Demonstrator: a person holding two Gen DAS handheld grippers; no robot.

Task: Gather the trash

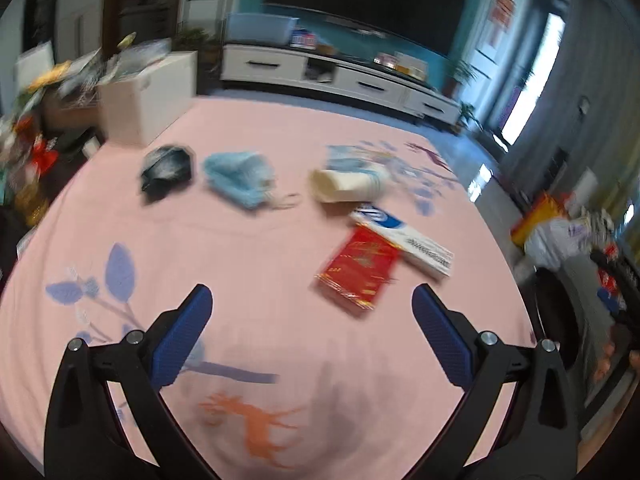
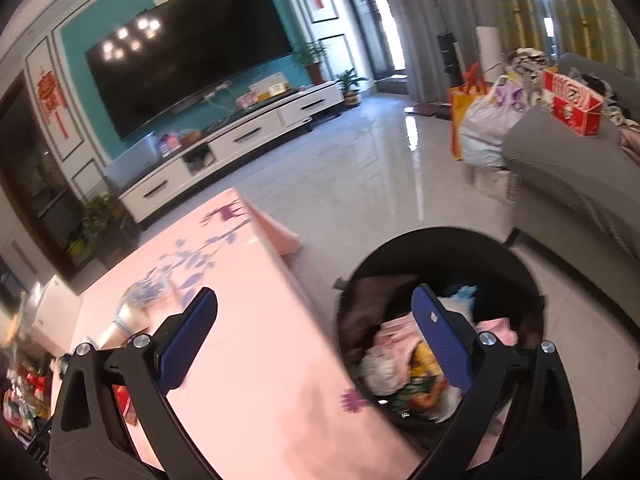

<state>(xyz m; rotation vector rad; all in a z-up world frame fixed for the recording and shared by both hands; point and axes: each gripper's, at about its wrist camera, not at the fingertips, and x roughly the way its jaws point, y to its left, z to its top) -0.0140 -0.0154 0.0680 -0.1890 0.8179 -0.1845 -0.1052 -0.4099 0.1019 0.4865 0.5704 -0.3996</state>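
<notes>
While both grippers, left gripper (image 1: 312, 300) and right gripper (image 2: 316, 304), gape empty, the bin (image 2: 500, 248) stands just beside the pink surface (image 2: 256, 320) edge, bare floor (image 2: 360, 168) beyond.

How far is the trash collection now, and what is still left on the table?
Done: the black bin beside the table already holds wrappers and paper. In hand: nothing; the left gripper and right gripper are both open and empty. Left on the pink tablecloth: a black wad, blue mask, paper cup, red packet and white box.
</notes>
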